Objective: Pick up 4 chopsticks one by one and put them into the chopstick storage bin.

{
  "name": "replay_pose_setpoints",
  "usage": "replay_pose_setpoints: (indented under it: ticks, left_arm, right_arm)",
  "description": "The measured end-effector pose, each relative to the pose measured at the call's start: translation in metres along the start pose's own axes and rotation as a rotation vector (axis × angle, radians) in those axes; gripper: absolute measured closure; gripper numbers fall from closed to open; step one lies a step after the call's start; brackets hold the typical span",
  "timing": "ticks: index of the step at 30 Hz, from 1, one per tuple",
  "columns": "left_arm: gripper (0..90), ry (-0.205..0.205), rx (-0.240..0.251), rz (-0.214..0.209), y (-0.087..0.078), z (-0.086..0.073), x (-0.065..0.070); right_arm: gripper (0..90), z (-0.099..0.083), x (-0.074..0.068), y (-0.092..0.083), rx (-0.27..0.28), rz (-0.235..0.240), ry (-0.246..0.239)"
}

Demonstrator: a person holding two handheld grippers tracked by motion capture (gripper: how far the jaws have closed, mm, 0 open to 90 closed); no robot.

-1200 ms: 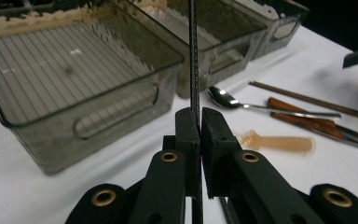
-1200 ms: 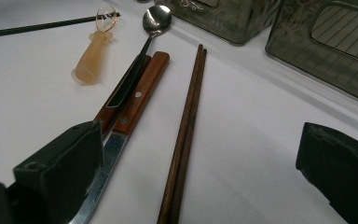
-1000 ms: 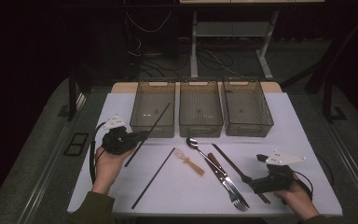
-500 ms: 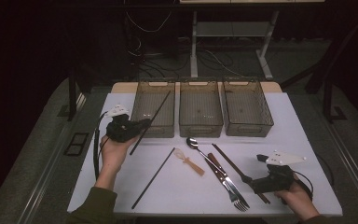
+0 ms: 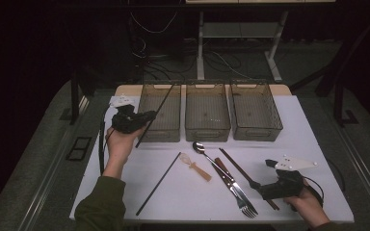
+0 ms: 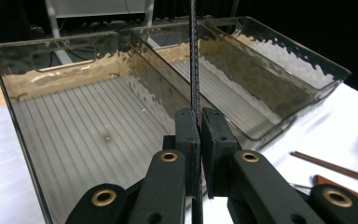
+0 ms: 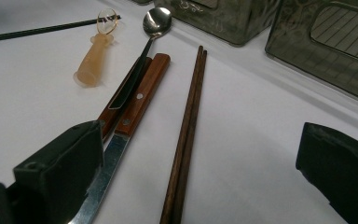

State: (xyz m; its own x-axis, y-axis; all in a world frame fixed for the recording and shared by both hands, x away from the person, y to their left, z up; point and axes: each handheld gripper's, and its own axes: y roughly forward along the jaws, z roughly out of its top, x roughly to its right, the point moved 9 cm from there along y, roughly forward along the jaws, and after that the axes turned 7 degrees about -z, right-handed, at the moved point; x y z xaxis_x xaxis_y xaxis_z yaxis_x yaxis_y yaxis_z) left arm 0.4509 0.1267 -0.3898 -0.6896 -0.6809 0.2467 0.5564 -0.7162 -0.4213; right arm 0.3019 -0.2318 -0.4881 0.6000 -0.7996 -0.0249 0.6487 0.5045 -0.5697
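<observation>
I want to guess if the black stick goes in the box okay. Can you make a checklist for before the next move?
1. Left gripper shut on black stick: ok.
2. Stick over the left bin: ok.
3. Left bin free of other things: ok.
4. Stick's lower end past the bin's front wall: cannot tell.
5. Right gripper away from that bin, open: ok.
6. Second black stick lying on table, waiting: ok.

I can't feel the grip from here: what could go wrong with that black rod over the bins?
The left gripper pinches the thin black rod well off its middle, so it might pivot or slip between the pads. The rod looks about as long as the left bin, so an end could catch on the rim rather than drop in flat.
</observation>
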Motion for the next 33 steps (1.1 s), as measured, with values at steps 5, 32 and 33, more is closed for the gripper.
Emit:
replay_pose_setpoints:
  ticks: [5,32,33]
  left_arm:
    - [85.1,0.004,-0.014,0.019,0.009,0.011,-0.007]
    - [85.0,-0.035,-0.054,0.18,0.045,0.025,-0.068]
    - [85.0,-0.03,-0.061,0.187,0.046,0.024,-0.07]
  right_arm:
    - [1.1,0.0,0.0,0.0,0.001,0.001,0.0]
    - [1.1,0.001,0.001,-0.001,0.016,0.0,-0.003]
    - [1.1,0.002,0.001,-0.001,0.016,0.001,-0.003]
